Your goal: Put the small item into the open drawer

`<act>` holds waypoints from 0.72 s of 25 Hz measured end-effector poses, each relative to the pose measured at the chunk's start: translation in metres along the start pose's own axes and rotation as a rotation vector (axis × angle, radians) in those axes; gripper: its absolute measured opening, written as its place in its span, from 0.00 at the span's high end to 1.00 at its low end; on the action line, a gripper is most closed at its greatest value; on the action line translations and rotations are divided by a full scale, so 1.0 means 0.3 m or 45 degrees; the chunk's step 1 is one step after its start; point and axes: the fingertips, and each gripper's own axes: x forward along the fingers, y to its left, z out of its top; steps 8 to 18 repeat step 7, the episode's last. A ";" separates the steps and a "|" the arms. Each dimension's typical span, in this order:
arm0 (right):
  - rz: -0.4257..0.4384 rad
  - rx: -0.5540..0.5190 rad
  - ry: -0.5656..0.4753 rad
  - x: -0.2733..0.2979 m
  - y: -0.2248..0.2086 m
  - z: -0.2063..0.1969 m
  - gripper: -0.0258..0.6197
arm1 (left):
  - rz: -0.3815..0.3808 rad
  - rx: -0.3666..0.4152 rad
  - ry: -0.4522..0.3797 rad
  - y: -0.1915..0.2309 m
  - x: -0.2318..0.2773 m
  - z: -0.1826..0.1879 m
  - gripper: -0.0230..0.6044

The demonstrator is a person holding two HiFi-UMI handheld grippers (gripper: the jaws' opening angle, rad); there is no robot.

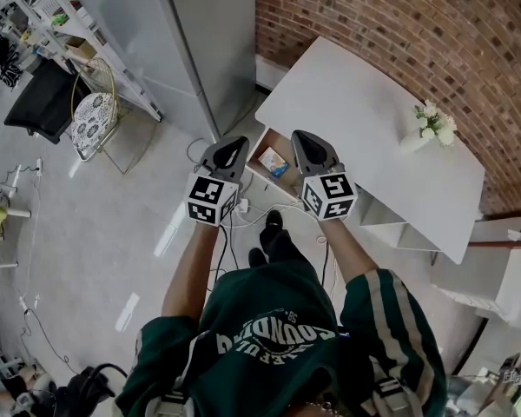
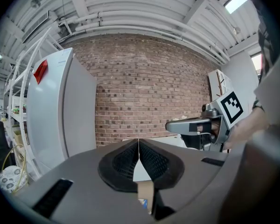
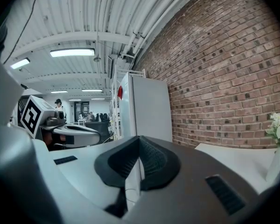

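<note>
Two-handed hover: held L gripper (image 1: pixel 234 142) just left of open drawer (image 1: pixel 274 141), R gripper (image 1: pixel 302 137) just right of it, both clenched shut w/ nothing between. Spotted small item (image 1: pixel 273 162) inside drawer.

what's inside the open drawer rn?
A small white-and-blue item lies in the drawer, on its wooden floor. The right gripper covers the drawer's right part and the table hides its back, so anything there cannot be seen.
</note>
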 end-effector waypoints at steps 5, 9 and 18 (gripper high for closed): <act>0.004 0.009 0.005 -0.006 0.005 -0.016 0.92 | 0.008 0.003 0.001 0.004 -0.010 -0.007 0.94; 0.008 0.015 0.007 -0.008 0.012 -0.025 0.92 | 0.012 0.007 0.006 0.006 -0.018 -0.015 0.94; 0.008 0.015 0.007 -0.008 0.012 -0.025 0.92 | 0.012 0.007 0.006 0.006 -0.018 -0.015 0.94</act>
